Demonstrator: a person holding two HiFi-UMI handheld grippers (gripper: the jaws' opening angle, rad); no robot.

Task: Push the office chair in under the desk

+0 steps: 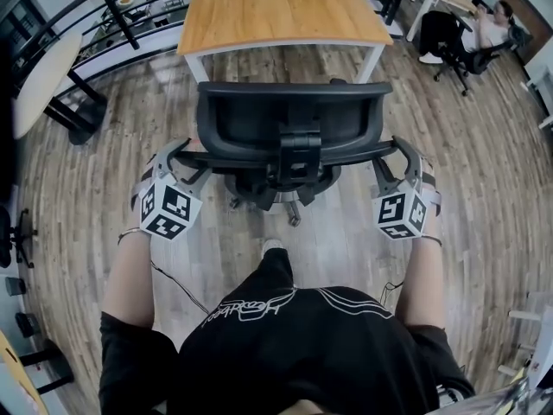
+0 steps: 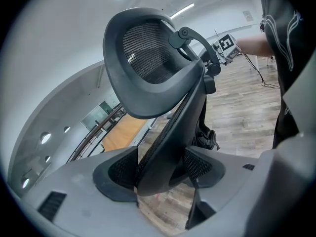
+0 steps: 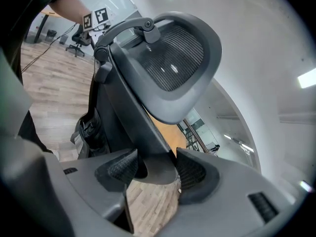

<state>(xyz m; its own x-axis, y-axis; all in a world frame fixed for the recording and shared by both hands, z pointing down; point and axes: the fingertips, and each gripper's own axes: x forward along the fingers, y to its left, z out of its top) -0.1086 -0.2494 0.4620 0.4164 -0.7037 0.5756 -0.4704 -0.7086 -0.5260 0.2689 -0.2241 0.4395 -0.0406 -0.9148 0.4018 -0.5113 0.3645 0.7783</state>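
Office chair on wood floor, just near side of desk, backrest toward person. Left gripper fingers clamped on backrest's left edge. Right gripper fingers clamped on its right edge.

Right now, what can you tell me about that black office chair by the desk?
The office chair is black, with a hard plastic frame and mesh panels. Its mesh headrest sits on a curved bracket above the backrest. It stands upright on the wooden floor on a star base, facing the wooden desk, its back short of the desk's near edge. The left gripper and right gripper each clamp one side of the backrest frame.
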